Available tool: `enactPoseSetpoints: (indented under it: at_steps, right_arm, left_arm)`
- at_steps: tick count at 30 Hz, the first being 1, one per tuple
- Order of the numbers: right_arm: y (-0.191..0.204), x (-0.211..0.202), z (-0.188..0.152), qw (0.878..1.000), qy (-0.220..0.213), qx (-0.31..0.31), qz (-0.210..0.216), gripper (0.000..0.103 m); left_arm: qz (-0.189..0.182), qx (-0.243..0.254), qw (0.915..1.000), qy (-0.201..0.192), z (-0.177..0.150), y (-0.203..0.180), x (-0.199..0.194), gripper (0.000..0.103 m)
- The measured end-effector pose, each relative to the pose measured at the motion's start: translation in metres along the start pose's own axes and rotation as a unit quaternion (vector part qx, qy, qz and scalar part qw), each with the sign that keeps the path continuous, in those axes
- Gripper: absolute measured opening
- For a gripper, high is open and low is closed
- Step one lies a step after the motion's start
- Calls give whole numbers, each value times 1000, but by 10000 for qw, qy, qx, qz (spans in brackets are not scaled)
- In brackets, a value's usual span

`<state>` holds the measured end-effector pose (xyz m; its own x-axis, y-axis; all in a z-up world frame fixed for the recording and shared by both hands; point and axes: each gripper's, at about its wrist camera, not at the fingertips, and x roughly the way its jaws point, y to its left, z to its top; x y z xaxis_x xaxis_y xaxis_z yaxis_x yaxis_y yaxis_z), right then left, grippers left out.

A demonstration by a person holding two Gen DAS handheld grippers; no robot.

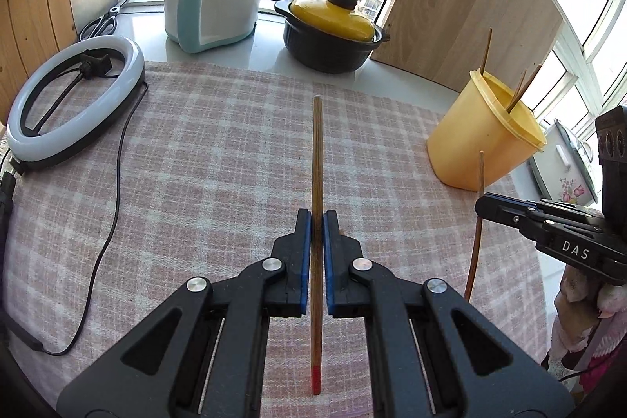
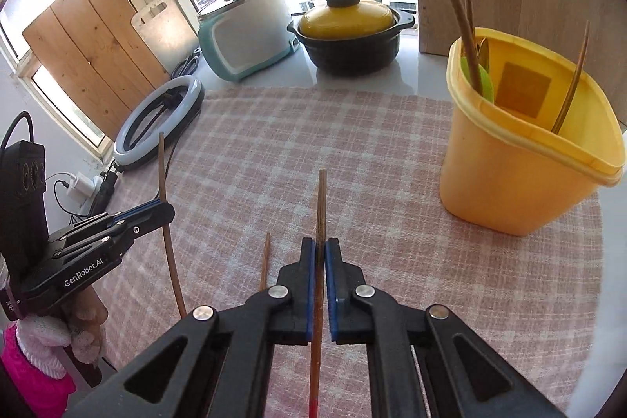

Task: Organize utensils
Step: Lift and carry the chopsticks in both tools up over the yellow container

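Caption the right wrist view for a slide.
Right tool shut on a chopstick over the checked cloth, yellow bin ahead right, left tool gripping another chopstick.

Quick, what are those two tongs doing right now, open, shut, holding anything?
Left tongs: shut on a chopstick.
Right tongs: shut on another chopstick.

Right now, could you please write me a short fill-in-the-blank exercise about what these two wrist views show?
1. Each gripper, left and right, is shut on one ____.
2. The bucket holding other utensils is coloured ____.
3. The black pot by the window has a ____ lid.
4. The ring light lies on the checked ____.

Missing words: chopstick; yellow; yellow; cloth
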<state>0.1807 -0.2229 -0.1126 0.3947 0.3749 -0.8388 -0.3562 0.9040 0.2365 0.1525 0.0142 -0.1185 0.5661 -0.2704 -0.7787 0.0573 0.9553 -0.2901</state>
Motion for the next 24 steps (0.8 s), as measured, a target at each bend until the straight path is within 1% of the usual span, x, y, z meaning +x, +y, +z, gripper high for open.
enactPoseSetpoints:
  at_steps: [5, 12, 15, 24]
  right_arm:
    - [-12, -22, -1, 9995, -289, 142, 16, 2]
    - [-35, -59, -7, 9958, -783, 466, 15, 2]
    - [-45, -74, -10, 9936, -977, 568, -70, 2]
    - [-79, -115, -15, 9861, -1385, 894, -203, 2]
  left_arm:
    - [-117, 39, 9998, -135, 5, -9, -11, 4]
    - [-378, 80, 9986, -348, 14, -26, -25, 4]
    - [-487, 104, 9978, -432, 19, -36, -31, 4]
    - [-816, 206, 9944, -645, 42, -70, -33, 4]
